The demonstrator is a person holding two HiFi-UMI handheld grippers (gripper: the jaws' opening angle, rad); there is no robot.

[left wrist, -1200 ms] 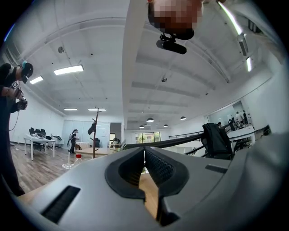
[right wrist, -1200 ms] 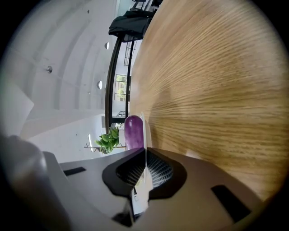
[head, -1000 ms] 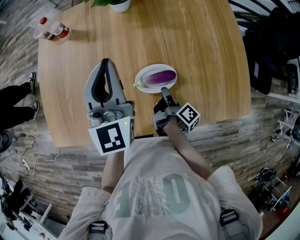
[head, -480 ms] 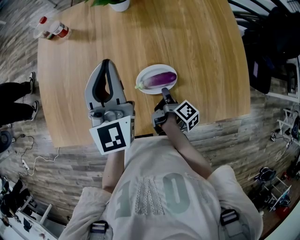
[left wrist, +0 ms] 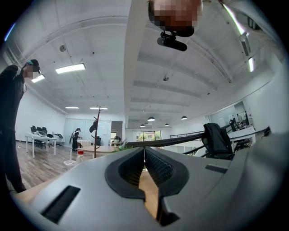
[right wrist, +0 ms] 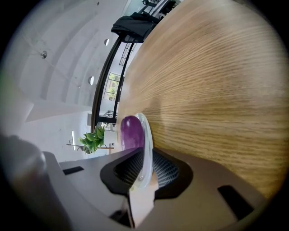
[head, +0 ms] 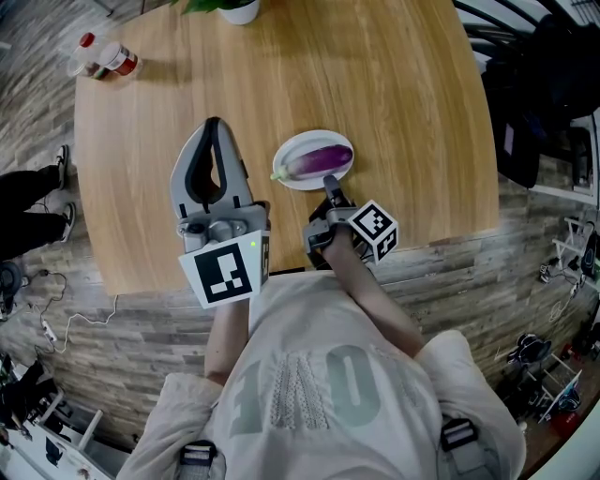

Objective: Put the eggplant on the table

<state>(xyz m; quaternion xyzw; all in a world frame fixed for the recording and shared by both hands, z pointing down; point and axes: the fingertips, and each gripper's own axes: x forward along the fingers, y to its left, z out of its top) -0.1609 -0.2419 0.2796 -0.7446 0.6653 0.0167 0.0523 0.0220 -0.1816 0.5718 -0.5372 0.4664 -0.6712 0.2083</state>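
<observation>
A purple eggplant (head: 321, 157) lies on a small white plate (head: 291, 178) in the middle of the wooden table (head: 394, 75). My right gripper (head: 329, 185) points at the plate's near rim. In the right gripper view the plate's rim (right wrist: 147, 144) stands between the pads, the jaws are opening and the pads look just clear of it, with the eggplant (right wrist: 131, 131) beyond. My left gripper (head: 212, 125) is held level above the table to the left of the plate. Its fingertips meet and hold nothing, as the left gripper view (left wrist: 144, 150) also shows.
A clear bottle with a red cap (head: 105, 60) lies at the far left corner and a potted plant (head: 236, 9) stands at the far edge. A dark chair with a jacket (head: 548, 84) is right of the table. A person's legs (head: 28, 211) are at the left.
The right gripper has tilted slightly at the plate's near rim. The plate, the eggplant and the left gripper stay where they were.
</observation>
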